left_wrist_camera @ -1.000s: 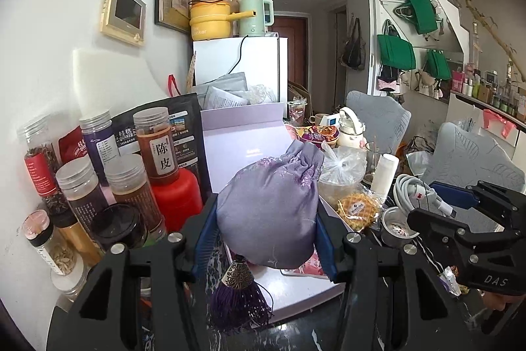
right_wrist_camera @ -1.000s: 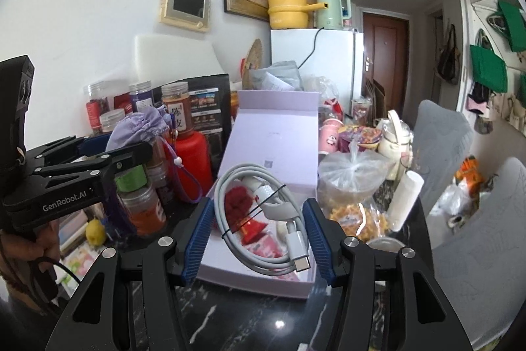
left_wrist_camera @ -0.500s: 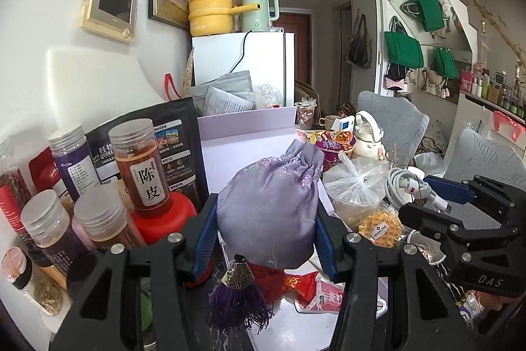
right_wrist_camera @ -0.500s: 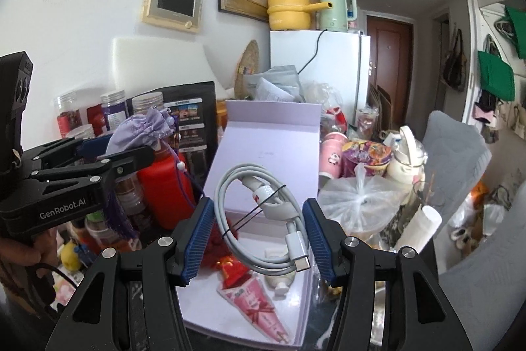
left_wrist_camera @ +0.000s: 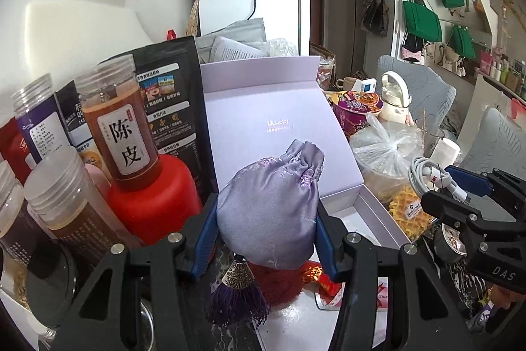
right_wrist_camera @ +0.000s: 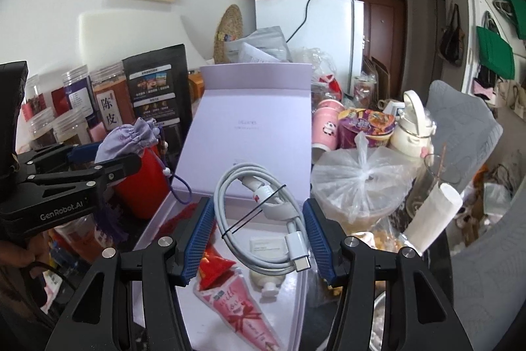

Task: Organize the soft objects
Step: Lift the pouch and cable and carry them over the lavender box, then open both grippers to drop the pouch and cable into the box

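My left gripper (left_wrist_camera: pixel 266 236) is shut on a lilac embroidered drawstring pouch (left_wrist_camera: pixel 273 213) with a purple tassel (left_wrist_camera: pixel 235 301) hanging below it. It hangs over the left front corner of an open lilac gift box (left_wrist_camera: pixel 378 219). My right gripper (right_wrist_camera: pixel 259 236) is shut on a coiled white charging cable (right_wrist_camera: pixel 259 219), held above the box tray (right_wrist_camera: pixel 289 311). Inside the tray lie a red fluffy item (left_wrist_camera: pixel 279 282), a pink cone-shaped packet (right_wrist_camera: pixel 243 314) and a small white tube (right_wrist_camera: pixel 268 282). The left gripper (right_wrist_camera: pixel 82 166) with the pouch (right_wrist_camera: pixel 128 137) shows at the left of the right wrist view.
Jars (left_wrist_camera: pixel 121 124), a red canister (left_wrist_camera: pixel 154 203) and a black pouch (left_wrist_camera: pixel 167 97) crowd the box's left side. A tied plastic bag (right_wrist_camera: pixel 361 183), noodle cup (right_wrist_camera: pixel 368 127), white bottle (right_wrist_camera: pixel 414 127) and glass (right_wrist_camera: pixel 430 186) stand on its right. The raised lid (right_wrist_camera: pixel 250 127) blocks the back.
Both grippers have moved forward and lower over the open box with their loads still held. The jars, the lid and the tray's contents now appear closer and larger.
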The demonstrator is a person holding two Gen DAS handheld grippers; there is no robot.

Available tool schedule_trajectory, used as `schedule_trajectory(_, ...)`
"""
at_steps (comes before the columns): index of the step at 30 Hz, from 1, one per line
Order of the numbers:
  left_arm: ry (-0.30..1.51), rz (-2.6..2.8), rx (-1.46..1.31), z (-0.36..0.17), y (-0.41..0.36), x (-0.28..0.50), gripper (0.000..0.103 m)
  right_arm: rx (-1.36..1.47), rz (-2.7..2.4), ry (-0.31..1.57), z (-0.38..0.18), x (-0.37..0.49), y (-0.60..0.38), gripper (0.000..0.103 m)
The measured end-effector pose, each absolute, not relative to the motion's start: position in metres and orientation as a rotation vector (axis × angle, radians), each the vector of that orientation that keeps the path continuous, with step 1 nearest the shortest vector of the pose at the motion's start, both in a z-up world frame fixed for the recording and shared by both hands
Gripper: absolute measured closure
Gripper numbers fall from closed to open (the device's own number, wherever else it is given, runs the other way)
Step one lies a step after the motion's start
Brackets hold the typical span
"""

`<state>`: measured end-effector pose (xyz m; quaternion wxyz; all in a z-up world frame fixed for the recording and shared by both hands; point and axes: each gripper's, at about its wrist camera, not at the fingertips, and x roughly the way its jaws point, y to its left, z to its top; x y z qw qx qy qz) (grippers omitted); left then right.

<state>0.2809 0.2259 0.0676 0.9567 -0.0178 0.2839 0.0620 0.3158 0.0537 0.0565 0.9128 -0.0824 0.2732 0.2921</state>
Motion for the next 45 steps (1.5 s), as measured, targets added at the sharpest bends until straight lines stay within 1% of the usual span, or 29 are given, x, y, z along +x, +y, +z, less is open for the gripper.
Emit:
schedule_trajectory(16,0.686,0.080,-0.044,0.033,0.215,0.311,0.051,-0.244,0.550,0.680,0.017,0.341,0.070,0.047)
schedule_trajectory(25,0.824,0.181,0.004,0.007,0.214,0.333,0.049,-0.287,0.511,0.708,0.010,0.343,0.075,0.045)
schedule_trajectory(28,0.873,0.206,0.020,-0.003,0.216,0.340,0.048,-0.306,0.501,0.699,0.009,0.342,0.077,0.039)
schedule_trajectory(30,0.889,0.185,0.004,-0.007,0.217,0.343,0.048,-0.301,0.510,0.703,0.009,0.342,0.077,0.036)
schedule_trajectory(32,0.907,0.168,-0.016,-0.009,0.218,0.344,0.043,-0.296,0.508,0.708,0.009,0.344,0.076,0.036)
schedule_trajectory(34,0.913,0.161,-0.029,-0.010,0.218,0.345,0.031,-0.289,0.503,0.713,0.009,0.345,0.074,0.036)
schedule_trajectory(36,0.902,0.163,-0.024,-0.009,0.217,0.344,0.027,-0.279,0.498,0.718,0.009,0.346,0.072,0.036)
schedule_trajectory(45,0.865,0.152,-0.026,0.003,0.211,0.336,0.027,-0.256,0.502,0.719,0.014,0.348,0.066,0.036)
